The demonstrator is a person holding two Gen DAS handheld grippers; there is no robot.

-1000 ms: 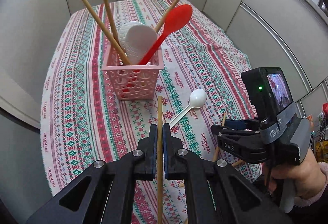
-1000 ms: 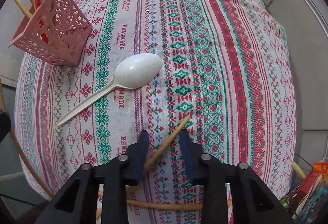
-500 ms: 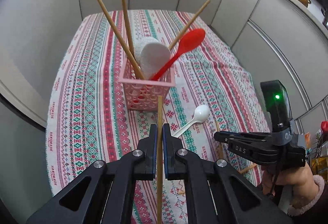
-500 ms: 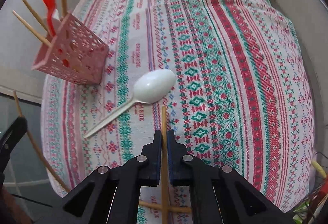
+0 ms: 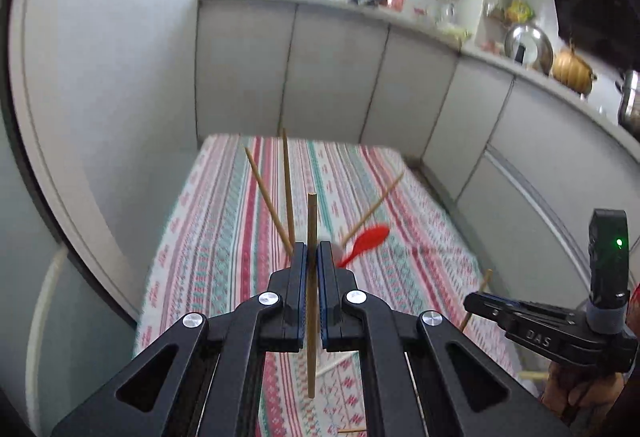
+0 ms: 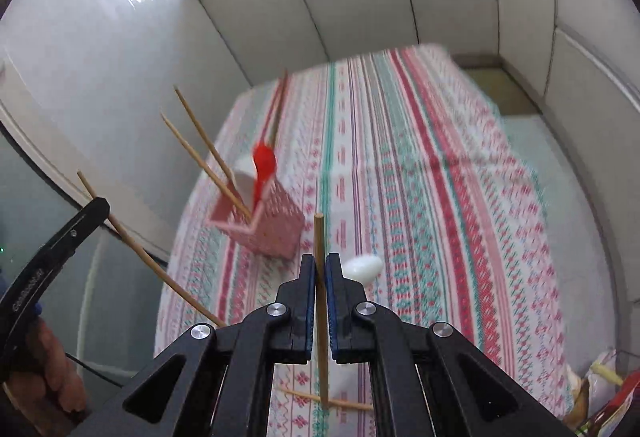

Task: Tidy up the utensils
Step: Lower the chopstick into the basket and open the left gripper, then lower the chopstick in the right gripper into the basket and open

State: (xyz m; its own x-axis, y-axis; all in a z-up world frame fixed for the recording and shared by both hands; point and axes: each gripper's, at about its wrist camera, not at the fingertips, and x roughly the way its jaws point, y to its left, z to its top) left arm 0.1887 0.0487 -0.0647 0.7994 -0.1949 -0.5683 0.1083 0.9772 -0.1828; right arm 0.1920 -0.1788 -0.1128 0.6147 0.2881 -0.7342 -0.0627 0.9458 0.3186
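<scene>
My left gripper [image 5: 312, 251] is shut on a wooden chopstick [image 5: 311, 221] held upright above the table. My right gripper [image 6: 319, 263] is shut on another wooden chopstick [image 6: 319, 241], also lifted. The pink lattice basket [image 6: 276, 231] stands on the striped tablecloth [image 6: 420, 177] and holds three chopsticks, a red spoon [image 6: 263, 167] and a white utensil. In the left wrist view my fingers hide the basket; only the red spoon [image 5: 370, 239] and chopsticks stick out above them. A white spoon [image 6: 364, 267] lies on the cloth just right of my right gripper.
Another chopstick [image 6: 332, 401] lies on the cloth at the near edge. The left gripper [image 6: 52, 257] with its chopstick shows at the left of the right wrist view. Grey cabinets [image 5: 332, 77] surround the table. A bag [image 6: 600, 389] sits at the lower right.
Both grippers have risen and tilted up, each lifting its chopstick off the table. One second ago the right gripper was open around its chopstick; it closed on it half a second ago.
</scene>
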